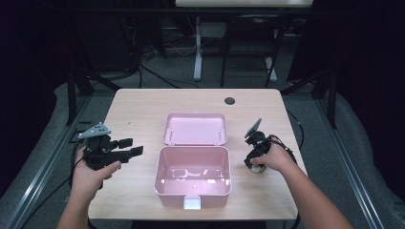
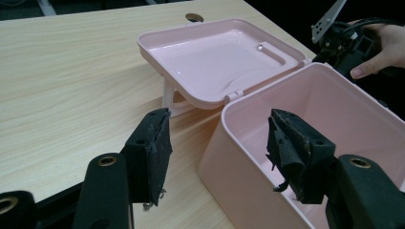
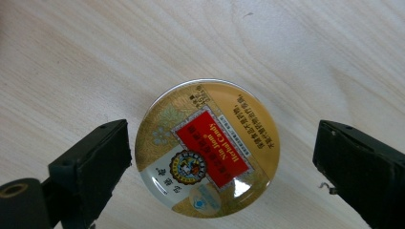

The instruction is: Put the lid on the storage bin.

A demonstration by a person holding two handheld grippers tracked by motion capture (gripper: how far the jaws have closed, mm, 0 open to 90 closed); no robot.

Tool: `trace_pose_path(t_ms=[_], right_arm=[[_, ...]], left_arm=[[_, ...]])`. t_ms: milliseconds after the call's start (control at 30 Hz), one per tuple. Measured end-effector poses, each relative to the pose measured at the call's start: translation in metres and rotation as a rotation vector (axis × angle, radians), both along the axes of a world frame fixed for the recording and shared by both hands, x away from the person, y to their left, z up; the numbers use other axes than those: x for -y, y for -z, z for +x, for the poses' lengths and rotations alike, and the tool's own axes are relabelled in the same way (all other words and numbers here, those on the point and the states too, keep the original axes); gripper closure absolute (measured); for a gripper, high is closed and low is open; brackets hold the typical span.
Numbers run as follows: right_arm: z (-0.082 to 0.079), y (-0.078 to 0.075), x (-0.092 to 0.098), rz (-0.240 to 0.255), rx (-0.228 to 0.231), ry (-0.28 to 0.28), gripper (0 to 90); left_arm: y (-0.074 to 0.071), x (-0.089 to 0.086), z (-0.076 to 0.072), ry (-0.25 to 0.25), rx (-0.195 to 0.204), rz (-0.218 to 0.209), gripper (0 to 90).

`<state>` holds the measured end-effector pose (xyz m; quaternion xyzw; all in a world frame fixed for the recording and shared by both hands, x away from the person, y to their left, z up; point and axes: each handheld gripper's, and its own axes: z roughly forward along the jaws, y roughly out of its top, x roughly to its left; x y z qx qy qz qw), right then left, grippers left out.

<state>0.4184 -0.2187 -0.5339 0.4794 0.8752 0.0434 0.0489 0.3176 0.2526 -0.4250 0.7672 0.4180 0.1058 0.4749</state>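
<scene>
Wooden counter [image 1: 133,109]: pink box [image 1: 193,177] open, nothing inside, lid [image 1: 195,129] laid back. Right hand-held gripper [image 3: 219,152] wide, straddling round candy tin [image 3: 207,149] beside box. Left hand-held gripper [image 2: 217,148] wide, holding nothing.

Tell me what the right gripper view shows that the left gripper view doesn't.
The right gripper view looks straight down on a round candy tin with a gold and red label, lying between the open right tongs, apart from both pads. The left gripper view has instead the pink box, its lid swung back, with the open left tongs at its near corner, and the other hand farther off. Both show the pale wooden table.
</scene>
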Motion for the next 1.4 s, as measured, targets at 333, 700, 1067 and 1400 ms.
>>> trace_pose_path(t_ms=[333,700,1067,1400], right_arm=[[0.003,0.009,-0.002,-0.006,-0.003,0.003,6.6],[0.004,0.014,-0.006,-0.001,-0.024,0.0,13.3],[0.003,0.02,-0.006,0.005,-0.042,0.018,14.3],[0.004,0.019,-0.003,0.015,-0.044,0.012,18.8]], left_arm=[[0.0,0.0,0.0,0.0,-0.001,0.002,40.6],[0.0,0.0,0.0,0.001,0.0,-0.003,40.6],[0.001,0.001,0.0,0.002,-0.001,-0.002,40.5],[0.0,0.0,0.0,0.002,0.002,0.002,40.6]])
